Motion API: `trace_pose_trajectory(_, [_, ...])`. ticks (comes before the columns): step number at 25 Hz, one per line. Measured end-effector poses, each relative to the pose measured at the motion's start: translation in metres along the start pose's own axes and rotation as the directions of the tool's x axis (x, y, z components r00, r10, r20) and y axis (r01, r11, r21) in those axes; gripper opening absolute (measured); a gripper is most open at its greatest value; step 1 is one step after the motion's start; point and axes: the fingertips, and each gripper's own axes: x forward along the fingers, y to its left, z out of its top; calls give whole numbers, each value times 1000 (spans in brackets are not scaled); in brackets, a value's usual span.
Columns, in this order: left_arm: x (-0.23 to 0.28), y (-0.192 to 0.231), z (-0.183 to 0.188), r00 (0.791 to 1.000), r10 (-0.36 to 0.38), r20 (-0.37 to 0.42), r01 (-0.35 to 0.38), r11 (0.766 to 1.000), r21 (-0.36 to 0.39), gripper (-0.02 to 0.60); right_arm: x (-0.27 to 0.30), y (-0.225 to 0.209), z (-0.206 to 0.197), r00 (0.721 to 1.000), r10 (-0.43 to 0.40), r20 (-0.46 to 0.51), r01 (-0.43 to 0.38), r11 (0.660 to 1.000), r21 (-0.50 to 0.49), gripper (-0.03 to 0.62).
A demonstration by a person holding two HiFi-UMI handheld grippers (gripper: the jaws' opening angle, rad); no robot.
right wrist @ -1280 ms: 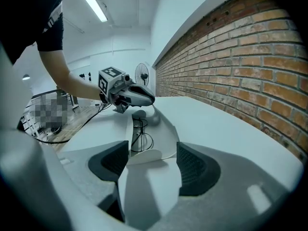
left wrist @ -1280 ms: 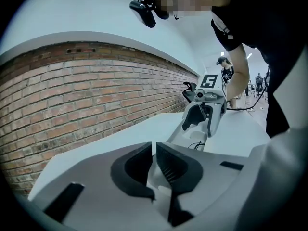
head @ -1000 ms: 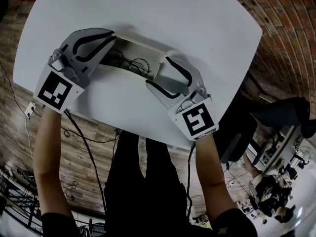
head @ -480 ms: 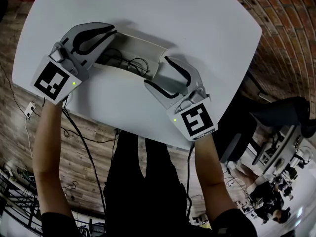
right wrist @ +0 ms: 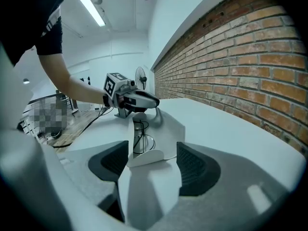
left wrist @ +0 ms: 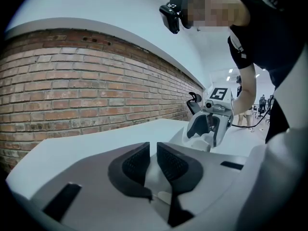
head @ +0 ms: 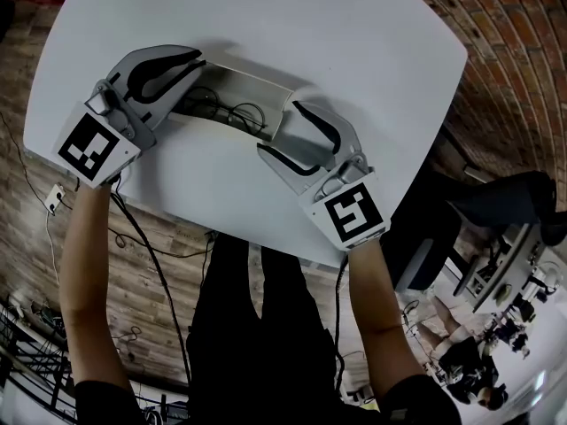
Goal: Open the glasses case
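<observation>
**Head view.** The glasses case (head: pixel 252 80) lies on the white table (head: pixel 337 34), toward its near-left corner. Its lid already stands up and the glasses (head: pixel 237 112) are exposed inside. The left gripper (head: pixel 198 61) is at the case's left end. The right gripper (head: pixel 279 128) straddles its right end.

**Left gripper view.** The 2 pads stand almost together, and a thin white sliver shows in the gap. Judgement: they are clenched on a thin edge of the case.

**Right gripper view.** The jaws stand wide apart. The case end lies between them, against the left-hand pad and clear of the other. Judgement: this gripper is released and only bracing the case.

**Step in hand.** Opening appears complete or in its last stretch.

**Next move.** The lid needs to be settled fully back. The left gripper should then let go without dragging the case.
</observation>
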Motion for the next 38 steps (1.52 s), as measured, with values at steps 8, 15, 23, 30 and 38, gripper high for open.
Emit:
trace_pose_trajectory(8, [0, -8, 2, 1000, -7, -19, 8, 998, 54, 84, -4, 2, 1, 1000, -6, 8, 6, 1000, -7, 311])
trace_pose_trajectory(15, [-16, -4, 2, 998, 49, -33, -47, 998, 46, 117, -10, 7, 3, 1000, -16, 6, 16, 1000, -7, 311])
trace_pose_trajectory(23, [-36, -7, 12, 989, 145, -11, -145, 989, 26, 120, -25, 17, 0, 999, -45, 8, 45, 997, 70, 311])
trace_pose_trajectory(30, [-68, -24, 10, 946, 321, -35, -322, 946, -29, 118, -63, 30, 11, 998, -59, 17, 57, 994, 94, 311])
trace_pose_trajectory(38, [-101, -59, 7, 879, 459, -131, -473, 873, -115, 25, -107, 42, 34, 993, -94, 67, 87, 991, 103, 204])
